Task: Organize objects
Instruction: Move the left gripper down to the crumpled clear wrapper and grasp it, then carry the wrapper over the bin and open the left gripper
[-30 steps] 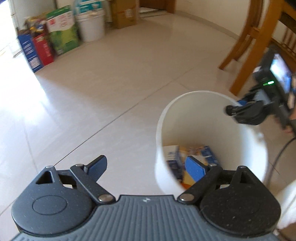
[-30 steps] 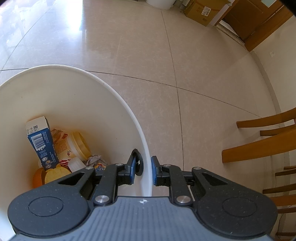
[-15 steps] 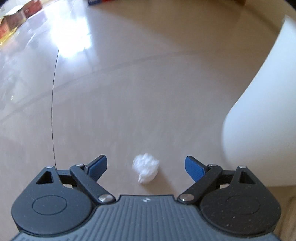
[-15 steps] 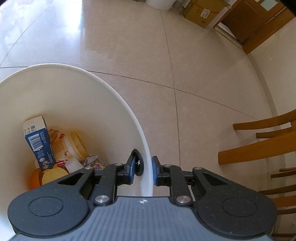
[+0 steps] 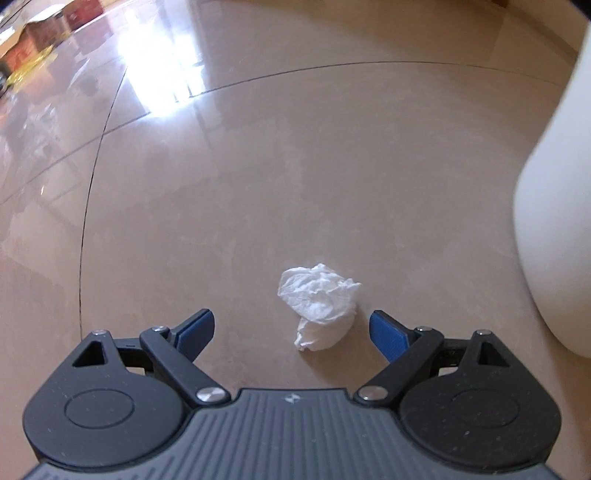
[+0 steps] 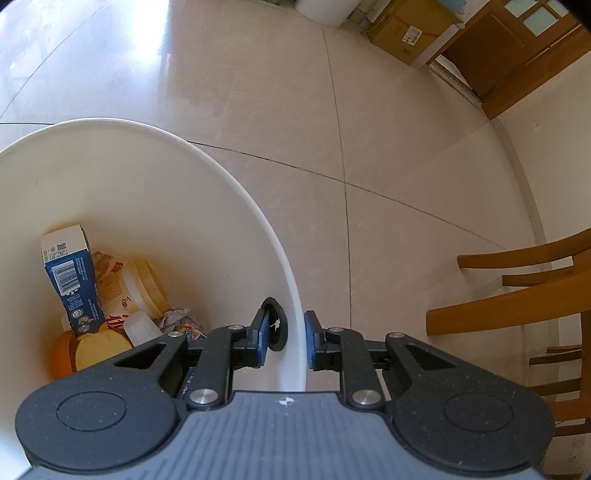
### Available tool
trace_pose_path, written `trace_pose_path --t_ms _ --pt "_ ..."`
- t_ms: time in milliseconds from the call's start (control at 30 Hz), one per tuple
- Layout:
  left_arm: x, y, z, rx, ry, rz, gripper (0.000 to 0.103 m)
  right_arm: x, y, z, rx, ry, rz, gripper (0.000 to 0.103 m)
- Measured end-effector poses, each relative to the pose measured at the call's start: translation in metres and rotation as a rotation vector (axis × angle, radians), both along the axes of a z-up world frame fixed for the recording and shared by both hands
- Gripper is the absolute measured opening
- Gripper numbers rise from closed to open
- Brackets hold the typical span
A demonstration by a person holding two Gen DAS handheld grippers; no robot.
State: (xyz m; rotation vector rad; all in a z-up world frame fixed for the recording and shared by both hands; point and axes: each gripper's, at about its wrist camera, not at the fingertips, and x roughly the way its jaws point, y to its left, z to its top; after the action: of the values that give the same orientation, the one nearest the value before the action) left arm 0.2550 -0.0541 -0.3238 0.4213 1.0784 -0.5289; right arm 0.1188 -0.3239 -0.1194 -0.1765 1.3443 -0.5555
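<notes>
In the left wrist view, the left tool (image 5: pixel 291 328) is held low over the floor (image 5: pixel 258 184) with its two blue pads spread wide, and nothing is gripped. A crumpled white tissue (image 5: pixel 319 306) is seen lying on the floor between the pads, nearer the right pad than the left one, and it is not touched by either pad. To the right, a bit further off, the blurred white side of the bucket (image 5: pixel 554 184) is seen standing on the floor. Far away at the top left, some coloured boxes (image 5: pixel 40 62) are seen beside a bright patch of light. In the right wrist view, the right tool (image 6: pixel 284 338) is seen pinched narrow on the white rim of the bucket (image 6: pixel 207 162), with one pad inside the wall and one pad outside. A black round piece (image 6: pixel 275 328) is fixed on the inner wall just by the inside pad. Down in the bucket, a blue carton (image 6: pixel 72 280) is stood up against a yellow tub (image 6: pixel 144 288), with a small crumpled wrapper (image 6: pixel 177 317) next to them. Past the bucket, wooden chairs (image 6: pixel 517 295) are seen on the right, and a cardboard box (image 6: pixel 410 33) and a wooden door (image 6: pixel 517 48) are seen far off at the top.
</notes>
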Motion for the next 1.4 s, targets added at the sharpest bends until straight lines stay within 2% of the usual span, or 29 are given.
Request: trace_pose_path --t_ms 300,433,600,767,867,1033,1400 --pt "0.017 0.008 -0.012 -0.053 0.034 0.107 0.087 -0.001 0.001 0.000 -0.003 -0.004 0.014 0.023" --pt "0.017 0.008 -0.008 -0.059 0.020 0.101 0.078 -0.001 0.001 0.001 -0.004 -0.004 0.018 0.023" --pt "0.016 0.008 -0.004 -0.065 0.011 0.098 0.065 -0.001 0.002 0.001 -0.002 -0.005 0.014 0.023" --pt "0.008 0.006 0.005 -0.062 0.015 0.064 0.041 -0.001 0.000 0.001 0.001 -0.005 0.011 0.023" --pt "0.015 0.003 0.007 -0.066 0.028 0.062 0.033 0.000 0.000 0.001 0.002 -0.005 0.009 0.023" --pt "0.019 0.004 0.009 -0.074 0.054 0.068 0.027 0.000 -0.001 0.002 0.003 -0.005 0.008 0.023" --pt "0.023 0.003 0.026 -0.077 0.071 0.045 0.024 0.000 0.000 0.002 0.002 -0.004 0.001 0.023"
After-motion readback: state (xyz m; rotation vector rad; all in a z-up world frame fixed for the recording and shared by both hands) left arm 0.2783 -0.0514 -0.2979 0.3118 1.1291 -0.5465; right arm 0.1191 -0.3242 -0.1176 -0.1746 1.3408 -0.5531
